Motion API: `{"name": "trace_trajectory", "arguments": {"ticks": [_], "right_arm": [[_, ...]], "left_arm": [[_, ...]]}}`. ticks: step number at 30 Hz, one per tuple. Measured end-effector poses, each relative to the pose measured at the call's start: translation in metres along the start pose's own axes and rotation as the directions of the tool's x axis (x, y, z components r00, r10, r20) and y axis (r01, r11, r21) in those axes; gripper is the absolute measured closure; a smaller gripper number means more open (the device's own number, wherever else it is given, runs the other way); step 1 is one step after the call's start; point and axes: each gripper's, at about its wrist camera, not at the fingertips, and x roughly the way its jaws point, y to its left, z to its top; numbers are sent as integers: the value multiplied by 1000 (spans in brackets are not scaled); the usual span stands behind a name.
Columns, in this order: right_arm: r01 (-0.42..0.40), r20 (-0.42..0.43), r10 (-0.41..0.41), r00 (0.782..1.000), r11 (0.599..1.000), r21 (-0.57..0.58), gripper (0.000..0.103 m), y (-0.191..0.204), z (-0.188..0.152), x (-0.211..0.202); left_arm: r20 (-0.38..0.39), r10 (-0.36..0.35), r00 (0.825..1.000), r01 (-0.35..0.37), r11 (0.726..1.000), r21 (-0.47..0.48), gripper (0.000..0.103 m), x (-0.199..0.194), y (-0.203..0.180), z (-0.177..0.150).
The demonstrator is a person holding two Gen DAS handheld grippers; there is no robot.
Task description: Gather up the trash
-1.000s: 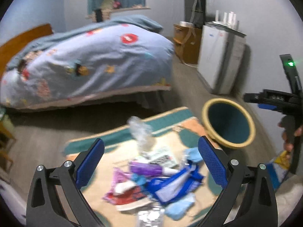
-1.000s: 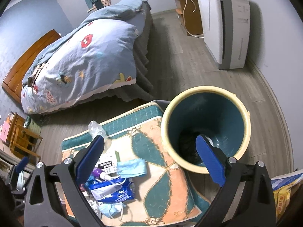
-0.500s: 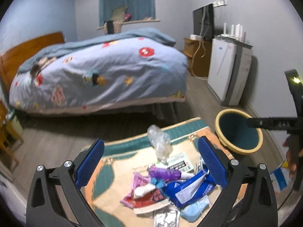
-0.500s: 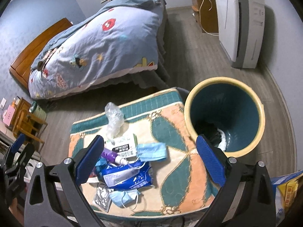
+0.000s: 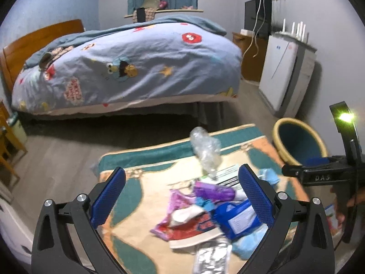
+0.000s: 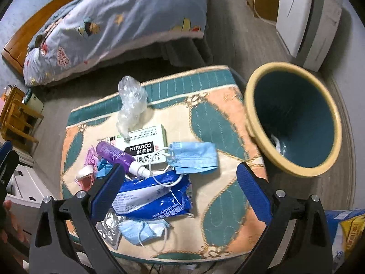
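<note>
Patterned teal-and-peach cloth covers the surface point(image 6: 219, 205) that carries the trash. From the left: a pink wrapper point(image 6: 90, 159), a purple plastic spray bottle point(image 6: 116, 156), a crumpled clear plastic bag point(image 6: 131, 104) over a white medicine box point(image 6: 146, 143), a blue foil pouch point(image 6: 152, 197) and a light-blue face mask point(image 6: 194, 157). Just beside the surface's right edge stands a teal bin with a cream rim point(image 6: 294, 123). The left gripper point(image 5: 182, 194) and right gripper point(image 6: 180, 188) both hover spread wide, holding nothing.

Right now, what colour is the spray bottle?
Purple spray bottle with a white nozzle; clearest in the right wrist view.
</note>
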Motion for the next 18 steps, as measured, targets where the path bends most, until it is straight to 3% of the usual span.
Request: {"name": "trace_trajectory", "arguments": {"ticks": [5, 13, 18], "right_arm": [[11, -28, -11, 1000, 1000, -3, 7, 10, 5, 19], [34, -104, -32, 994, 999, 20, 7, 11, 10, 49], [51, -142, -44, 989, 998, 45, 7, 3, 14, 64]], "left_arm": [[-88, 31, 996, -28, 999, 31, 5, 24, 14, -14], [-240, 5, 971, 25, 993, 119, 8, 67, 8, -49], [-341, 0, 940, 74, 976, 206, 30, 89, -3, -68]]}}
